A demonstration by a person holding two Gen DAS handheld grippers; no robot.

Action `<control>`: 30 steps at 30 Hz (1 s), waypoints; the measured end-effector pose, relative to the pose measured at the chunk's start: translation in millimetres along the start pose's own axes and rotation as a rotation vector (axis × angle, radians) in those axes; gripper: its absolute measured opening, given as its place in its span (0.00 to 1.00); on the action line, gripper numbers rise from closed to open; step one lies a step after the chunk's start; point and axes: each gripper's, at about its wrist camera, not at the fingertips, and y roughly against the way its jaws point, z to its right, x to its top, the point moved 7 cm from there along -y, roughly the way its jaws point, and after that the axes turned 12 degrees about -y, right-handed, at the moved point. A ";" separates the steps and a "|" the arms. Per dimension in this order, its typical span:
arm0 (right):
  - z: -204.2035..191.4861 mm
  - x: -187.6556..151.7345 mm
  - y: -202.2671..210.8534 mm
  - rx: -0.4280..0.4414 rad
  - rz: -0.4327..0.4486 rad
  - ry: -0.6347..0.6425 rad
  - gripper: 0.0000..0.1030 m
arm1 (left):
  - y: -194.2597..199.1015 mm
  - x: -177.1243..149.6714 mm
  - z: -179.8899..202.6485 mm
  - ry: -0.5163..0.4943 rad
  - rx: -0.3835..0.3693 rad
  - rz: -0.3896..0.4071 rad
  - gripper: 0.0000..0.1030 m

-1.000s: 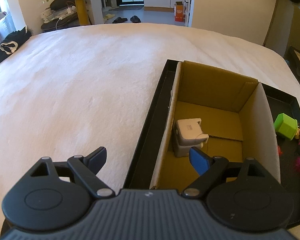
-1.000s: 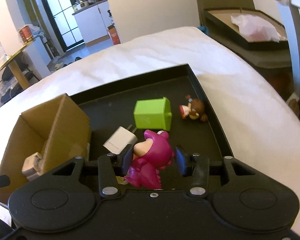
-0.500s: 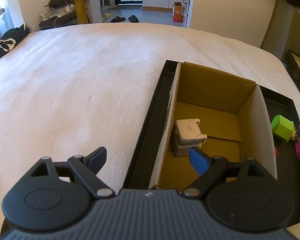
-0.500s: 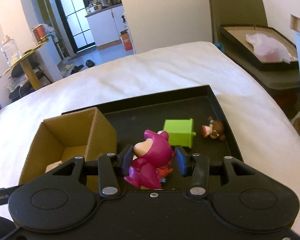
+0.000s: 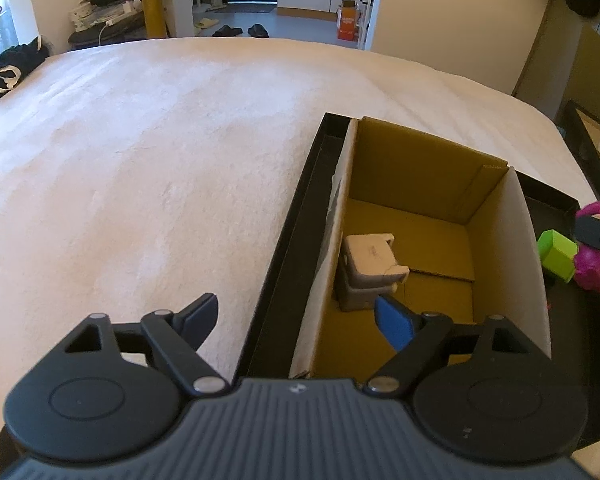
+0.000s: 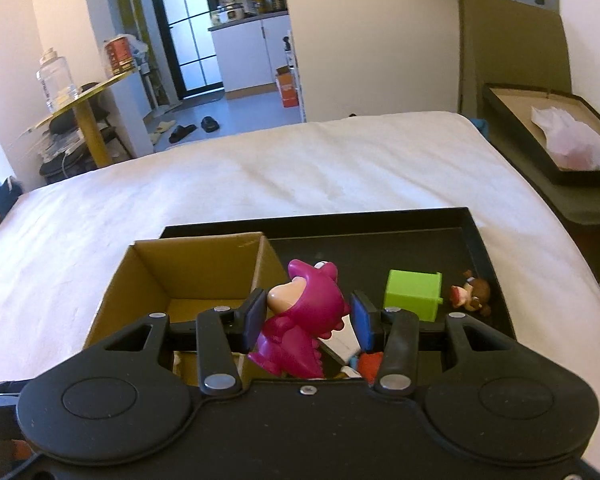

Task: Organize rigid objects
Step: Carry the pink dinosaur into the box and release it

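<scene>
My right gripper (image 6: 306,318) is shut on a magenta dinosaur figure (image 6: 304,320) and holds it above the black tray (image 6: 476,224), beside the right wall of the open cardboard box (image 6: 196,268). The figure also shows at the right edge of the left wrist view (image 5: 590,268). My left gripper (image 5: 300,316) is open and empty, hovering over the near left wall of the box (image 5: 420,184). A white charger (image 5: 370,268) lies inside the box. A green cube (image 6: 412,294) and a small brown figure (image 6: 470,294) sit on the tray.
A white adapter and a red piece (image 6: 370,364) lie on the tray under my right gripper. The tray rests on a white bed (image 5: 140,152). A second tray with white tissue (image 6: 568,144) stands to the right of the bed.
My right gripper has lifted the magenta dinosaur off the tray and carried it up and left toward the box. My left gripper has stayed nearly still.
</scene>
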 end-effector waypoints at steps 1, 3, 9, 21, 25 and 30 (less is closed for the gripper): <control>-3.0 -0.4 -0.3 0.011 -0.006 0.000 0.43 | -0.8 0.0 0.1 0.002 -0.002 0.001 0.79; -9.9 -0.5 -0.6 0.027 -0.016 0.006 0.43 | -2.9 -0.8 0.9 0.005 -0.007 -0.001 0.69; -37.5 -1.2 -1.5 0.075 -0.027 0.054 0.43 | -8.8 -3.1 -0.9 0.033 -0.044 -0.014 0.38; -74.5 -13.1 -20.7 0.104 -0.081 0.114 0.43 | -14.5 -3.9 -2.5 0.082 -0.128 0.005 0.12; -87.0 -17.9 -26.6 0.105 -0.097 0.156 0.43 | -14.2 -4.4 -4.2 0.100 -0.149 0.013 0.12; -97.7 -22.8 -34.3 0.126 -0.121 0.183 0.44 | -15.7 -5.3 -7.8 0.135 -0.185 0.007 0.13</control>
